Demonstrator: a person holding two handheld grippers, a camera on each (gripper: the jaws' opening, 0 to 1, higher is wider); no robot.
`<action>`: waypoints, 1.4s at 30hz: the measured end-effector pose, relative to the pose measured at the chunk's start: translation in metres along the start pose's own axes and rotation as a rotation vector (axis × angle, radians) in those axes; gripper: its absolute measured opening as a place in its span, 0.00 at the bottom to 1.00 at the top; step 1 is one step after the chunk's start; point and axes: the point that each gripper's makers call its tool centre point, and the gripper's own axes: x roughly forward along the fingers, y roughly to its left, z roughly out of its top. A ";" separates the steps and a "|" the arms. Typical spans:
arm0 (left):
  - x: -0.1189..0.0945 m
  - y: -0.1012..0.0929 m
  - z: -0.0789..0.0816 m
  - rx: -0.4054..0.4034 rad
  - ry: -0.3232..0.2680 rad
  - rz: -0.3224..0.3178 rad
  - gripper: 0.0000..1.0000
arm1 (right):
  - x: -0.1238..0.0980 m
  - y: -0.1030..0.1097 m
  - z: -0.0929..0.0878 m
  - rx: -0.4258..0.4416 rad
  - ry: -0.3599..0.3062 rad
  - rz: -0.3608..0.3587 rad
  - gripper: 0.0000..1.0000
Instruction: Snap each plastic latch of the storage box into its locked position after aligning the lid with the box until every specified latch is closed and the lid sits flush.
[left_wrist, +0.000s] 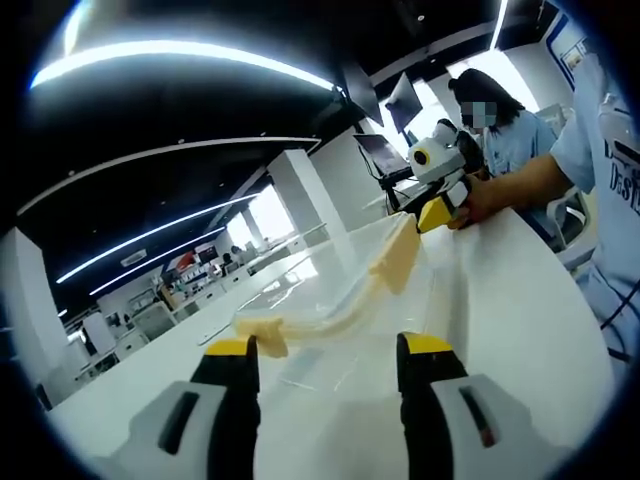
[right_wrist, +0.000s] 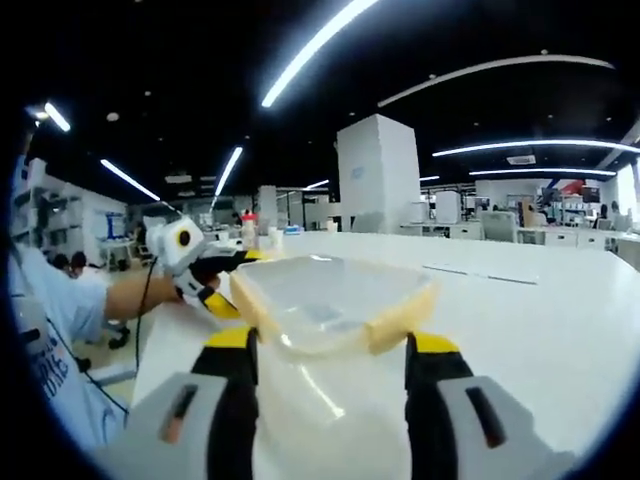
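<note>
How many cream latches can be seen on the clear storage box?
2 in the right gripper view: one at the box's left corner, one at its right, just above the right claw. Others may be hidden.

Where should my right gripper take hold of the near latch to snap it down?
Grip the pale yellow latch at its free outer edge, coming from the right gripper's side; it flares outward off the clear lid, so that edge looks easiest to press.
</note>
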 end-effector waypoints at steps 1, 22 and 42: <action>0.000 0.000 0.000 -0.001 0.000 0.000 0.55 | 0.000 0.000 0.000 -0.001 0.000 0.000 0.56; 0.002 -0.001 -0.001 0.010 0.001 0.001 0.56 | 0.001 -0.006 -0.003 -0.038 0.019 -0.008 0.51; -0.002 -0.007 -0.001 0.009 0.000 -0.003 0.56 | -0.007 0.000 -0.018 -0.024 0.058 -0.041 0.40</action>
